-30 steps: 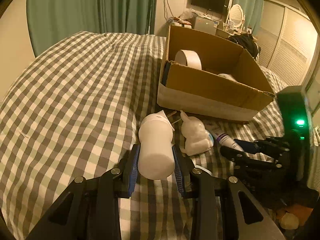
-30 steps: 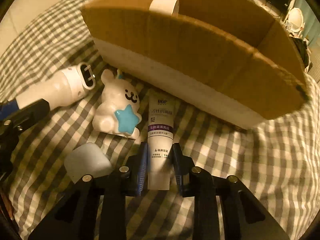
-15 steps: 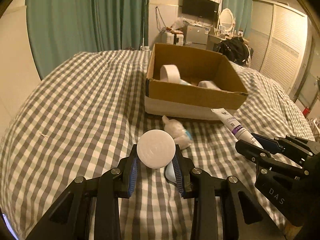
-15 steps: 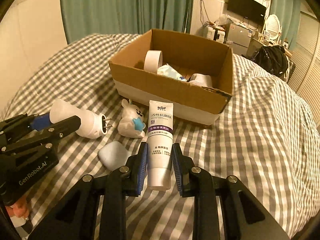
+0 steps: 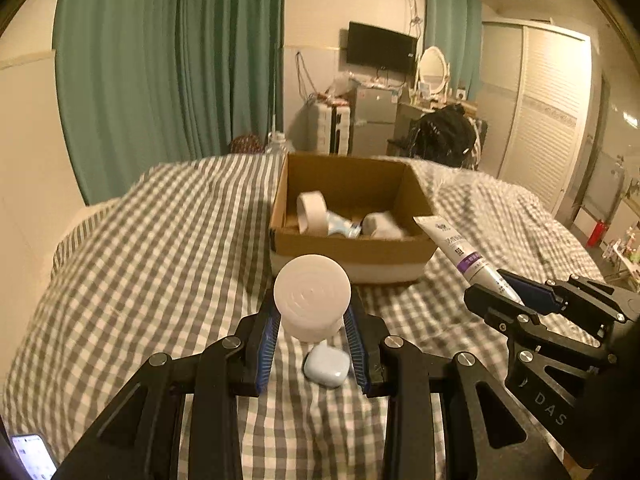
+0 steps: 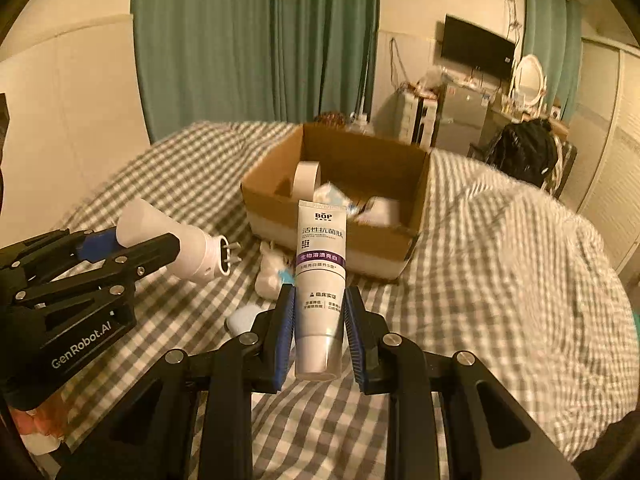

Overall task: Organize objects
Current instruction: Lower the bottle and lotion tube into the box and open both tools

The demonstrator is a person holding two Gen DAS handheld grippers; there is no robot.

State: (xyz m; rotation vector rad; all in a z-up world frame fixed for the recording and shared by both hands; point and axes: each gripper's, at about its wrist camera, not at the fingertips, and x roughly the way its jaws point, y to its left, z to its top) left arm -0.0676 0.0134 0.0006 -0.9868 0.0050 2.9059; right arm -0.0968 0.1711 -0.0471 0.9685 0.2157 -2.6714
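The left tongs [image 5: 312, 334] grip one white night light [image 5: 312, 300], showing only its round face in the left view; the right view reveals its two plug prongs [image 6: 230, 254]. The right tongs [image 6: 319, 322] clamp one toothpaste tube [image 6: 320, 276]. Both are held above the checked bed [image 5: 160, 260], short of the open cardboard box [image 5: 352, 246]. One tape roll [image 5: 312, 212] stands inside. One earbud case [image 5: 326, 366] and one white bunny figure [image 6: 270, 276] lie on the bed before the box; bare bedding spreads either side.
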